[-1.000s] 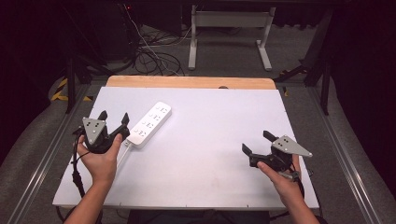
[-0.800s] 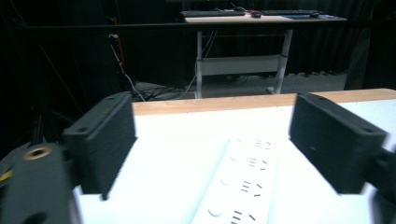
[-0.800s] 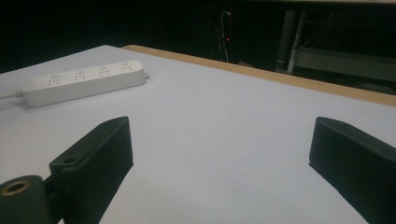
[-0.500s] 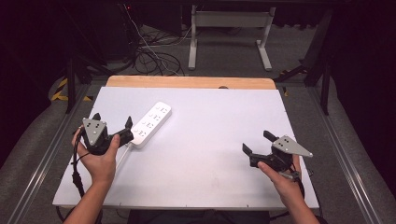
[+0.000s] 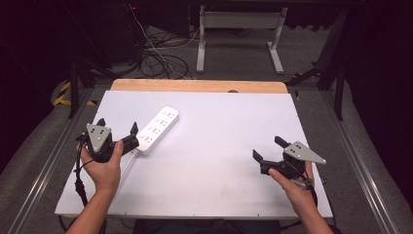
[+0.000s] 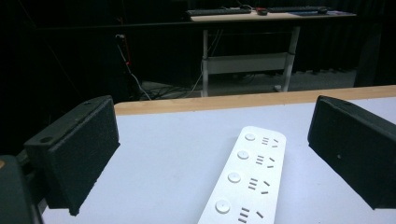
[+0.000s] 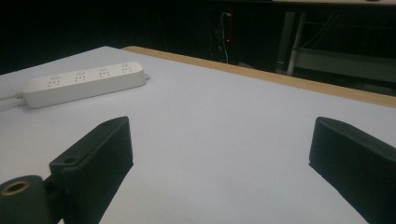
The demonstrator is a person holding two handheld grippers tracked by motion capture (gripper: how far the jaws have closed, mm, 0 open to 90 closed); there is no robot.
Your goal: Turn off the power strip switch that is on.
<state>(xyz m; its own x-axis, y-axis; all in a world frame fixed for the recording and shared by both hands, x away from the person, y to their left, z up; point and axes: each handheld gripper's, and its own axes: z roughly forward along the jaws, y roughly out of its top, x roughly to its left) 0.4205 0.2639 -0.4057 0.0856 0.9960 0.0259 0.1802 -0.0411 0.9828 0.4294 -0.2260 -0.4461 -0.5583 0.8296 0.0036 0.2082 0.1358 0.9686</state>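
Observation:
A white power strip (image 5: 157, 129) lies at an angle on the left part of the white tabletop (image 5: 219, 165), its sockets facing up. My left gripper (image 5: 117, 125) sits just left of the strip's near end, held in a hand. Its jaws have just been opening, stand wide apart, and nothing is between the pads. In the left gripper view the power strip (image 6: 245, 182) lies on the table ahead, beyond the left gripper (image 6: 212, 119). My right gripper (image 5: 267, 147) rests open near the front right, gripping nothing. The right gripper view puts the power strip (image 7: 81, 81) far off to the left of the open right gripper (image 7: 222, 135).
The strip's white cable (image 5: 127, 163) runs from its near end toward the front edge, past the left hand. A wooden strip (image 5: 195, 86) borders the table's far edge. Beyond it stand a metal desk frame (image 5: 238, 34) and loose cables (image 5: 160, 61) on the floor.
The left gripper's jaws have spread wider than a second ago. Both hands, the right gripper and the power strip stay where they were.

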